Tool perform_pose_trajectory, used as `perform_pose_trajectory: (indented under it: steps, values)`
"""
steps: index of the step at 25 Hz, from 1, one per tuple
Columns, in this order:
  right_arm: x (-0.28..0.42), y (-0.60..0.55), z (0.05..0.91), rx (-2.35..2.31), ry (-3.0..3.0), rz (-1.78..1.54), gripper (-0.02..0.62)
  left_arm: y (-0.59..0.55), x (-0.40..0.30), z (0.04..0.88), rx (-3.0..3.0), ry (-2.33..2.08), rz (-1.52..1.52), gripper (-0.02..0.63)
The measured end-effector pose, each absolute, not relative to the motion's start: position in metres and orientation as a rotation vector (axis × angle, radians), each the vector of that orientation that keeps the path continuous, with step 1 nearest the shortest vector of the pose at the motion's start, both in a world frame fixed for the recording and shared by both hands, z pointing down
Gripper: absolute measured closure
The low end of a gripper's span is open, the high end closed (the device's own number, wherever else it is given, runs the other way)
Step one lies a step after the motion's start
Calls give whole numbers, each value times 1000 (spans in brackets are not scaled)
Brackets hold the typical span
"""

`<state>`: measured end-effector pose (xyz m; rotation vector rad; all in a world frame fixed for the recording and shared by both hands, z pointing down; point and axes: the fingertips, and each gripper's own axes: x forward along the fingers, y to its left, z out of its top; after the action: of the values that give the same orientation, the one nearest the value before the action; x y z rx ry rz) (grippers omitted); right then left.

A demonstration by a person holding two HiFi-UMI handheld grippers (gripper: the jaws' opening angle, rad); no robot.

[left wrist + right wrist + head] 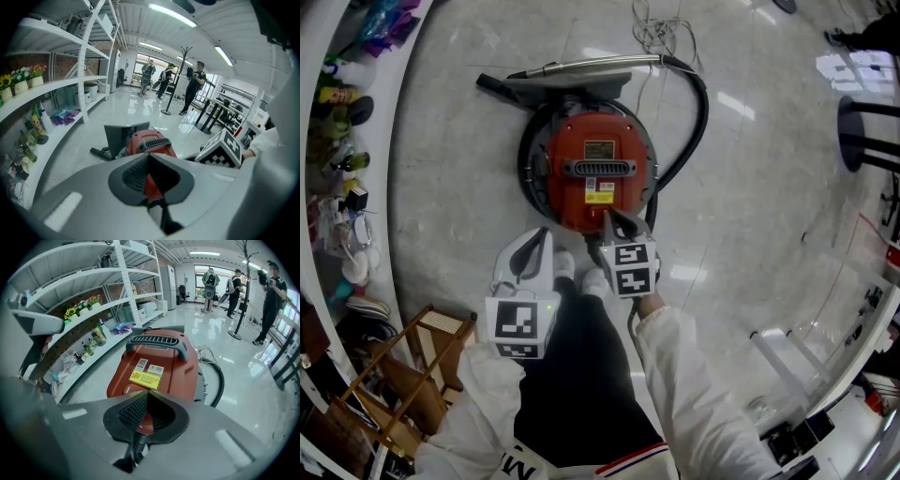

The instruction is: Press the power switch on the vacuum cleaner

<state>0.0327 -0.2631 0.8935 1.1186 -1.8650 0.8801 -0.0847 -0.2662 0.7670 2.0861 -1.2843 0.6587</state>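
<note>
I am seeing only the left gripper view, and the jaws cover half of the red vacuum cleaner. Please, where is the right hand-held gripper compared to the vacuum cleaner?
Observer: In the head view, the right hand-held gripper points at the near edge of the vacuum cleaner. I cannot tell whether it touches.
Operator: Are its jaws open?
Observer: No. The right gripper view shows them together, with nothing between them.
Operator: Where does the hose run?
Observer: In the head view, the black hose curves round the vacuum cleaner's right side to the metal tube lying behind it.
</note>
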Motion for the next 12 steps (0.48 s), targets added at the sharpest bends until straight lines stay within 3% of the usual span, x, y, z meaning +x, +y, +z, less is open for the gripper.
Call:
perform_pose_trajectory:
  steps: [12]
  values:
    - [34,-263,893,1139,-1844,934,594,-267,-80,764,2099,-1274,659,606]
